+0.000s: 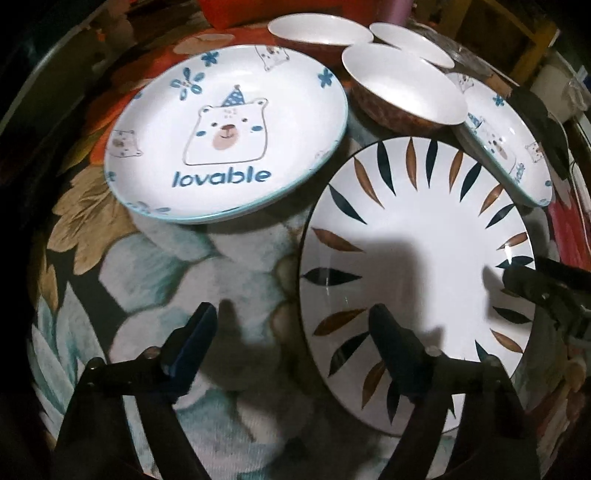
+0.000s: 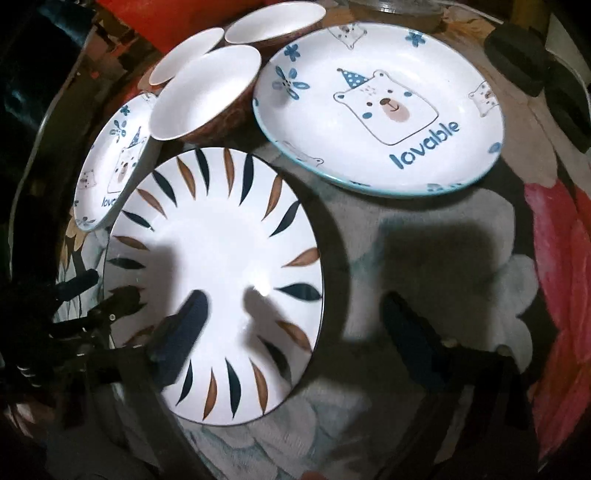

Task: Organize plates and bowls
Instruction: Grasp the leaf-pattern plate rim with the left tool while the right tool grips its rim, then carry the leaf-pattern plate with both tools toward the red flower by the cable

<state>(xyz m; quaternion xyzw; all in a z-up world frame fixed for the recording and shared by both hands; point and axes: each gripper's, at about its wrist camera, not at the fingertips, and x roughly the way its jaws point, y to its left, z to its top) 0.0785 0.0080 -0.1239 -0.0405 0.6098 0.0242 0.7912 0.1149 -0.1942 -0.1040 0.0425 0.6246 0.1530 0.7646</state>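
Note:
A large white plate with blue and brown leaf marks (image 1: pixel 417 280) lies on the flowered cloth, also in the right wrist view (image 2: pixel 218 280). A "lovable" bear plate (image 1: pixel 227 134) lies beyond it; a second bear plate (image 1: pixel 506 144) lies at its other side. The two also show in the right wrist view, the first (image 2: pixel 380 107) and the second (image 2: pixel 107 166). Three brown bowls with white insides (image 1: pixel 402 88) (image 2: pixel 203 96) stand behind. My left gripper (image 1: pixel 295 321) is open, its right finger over the leaf plate's near edge. My right gripper (image 2: pixel 295 310) is open, its left finger over the same plate.
The flowered tablecloth (image 1: pixel 166 266) covers the table. Dark round things (image 2: pixel 517 66) lie at the far right of the right wrist view. A red object (image 1: pixel 236 14) stands behind the bowls. The other gripper's fingers (image 1: pixel 546 288) show at the leaf plate's right edge.

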